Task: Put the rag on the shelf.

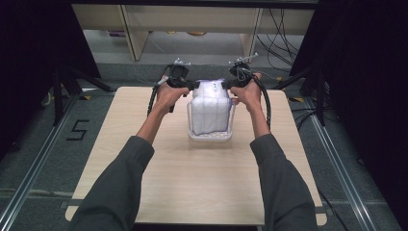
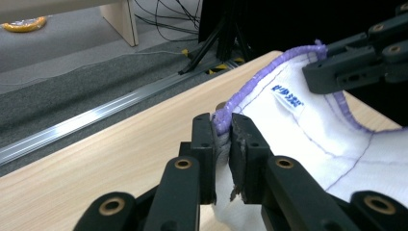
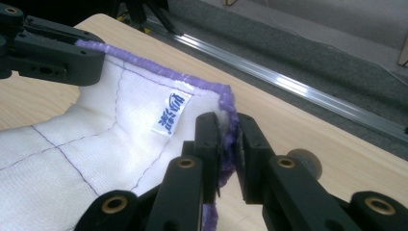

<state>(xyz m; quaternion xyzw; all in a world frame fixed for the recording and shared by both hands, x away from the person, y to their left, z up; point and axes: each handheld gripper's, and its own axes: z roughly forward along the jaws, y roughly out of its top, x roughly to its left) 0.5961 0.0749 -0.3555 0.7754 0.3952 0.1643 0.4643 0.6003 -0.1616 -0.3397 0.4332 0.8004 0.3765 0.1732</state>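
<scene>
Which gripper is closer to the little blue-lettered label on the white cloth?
The right gripper, clamped on the purple edge just beside the label. The left gripper grips the cloth at the opposite corner, farther from it.

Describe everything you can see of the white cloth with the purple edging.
The white cloth looks like soft quilted fabric, stitched in a thin purple grid and bound with a purple edge. A small white label with blue print sits near its top edge. It hangs partly inside a clear container on the wooden table. The left gripper pinches one top corner on the purple binding, the right gripper the other, holding the top edge spread between them.
</scene>
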